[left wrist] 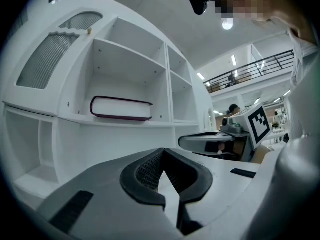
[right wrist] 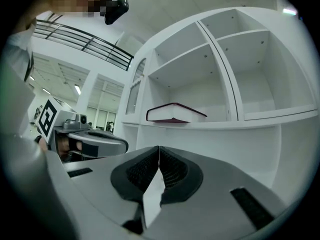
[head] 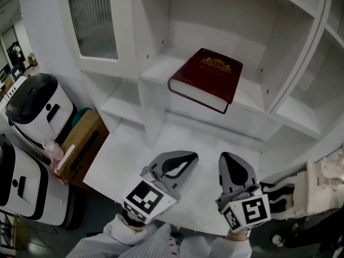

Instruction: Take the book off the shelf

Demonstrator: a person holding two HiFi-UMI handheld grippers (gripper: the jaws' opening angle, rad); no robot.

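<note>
**One book on the shelf, two pairs of tongs pressed together and empty**

You have one book [head: 207, 78] in view: a dark red hardback with a gold emblem and gold lettering on its cover, too small to read. It lies flat in an open compartment of the white shelf [head: 156, 69], ahead of both tongs and above them, slightly nearer the line of your right tongs. Its spine faces toward your left side, and its white page edges face you. Its near corner sits right at the front edge of the shelf board.

Your left tongs [head: 185, 160] are pressed together with nothing between the ribbed pads. Your right tongs [head: 230, 160] are likewise pressed together and empty. The two sit side by side, near each other but apart, both tips aimed at the shelf, low over the white worktop [head: 123, 155] below the book's compartment. Neither touches the book.

Each pair carries one marker cube, left [head: 144, 199] and right [head: 248, 209], two in all, printed with black-and-white square patterns, no words.

To the left of your left tongs stand two white-and-black machines [head: 37, 109] and one brown box [head: 83, 147]. Ahead and to the left of them is one cabinet door [head: 94, 20] with ribbed glass.
</note>
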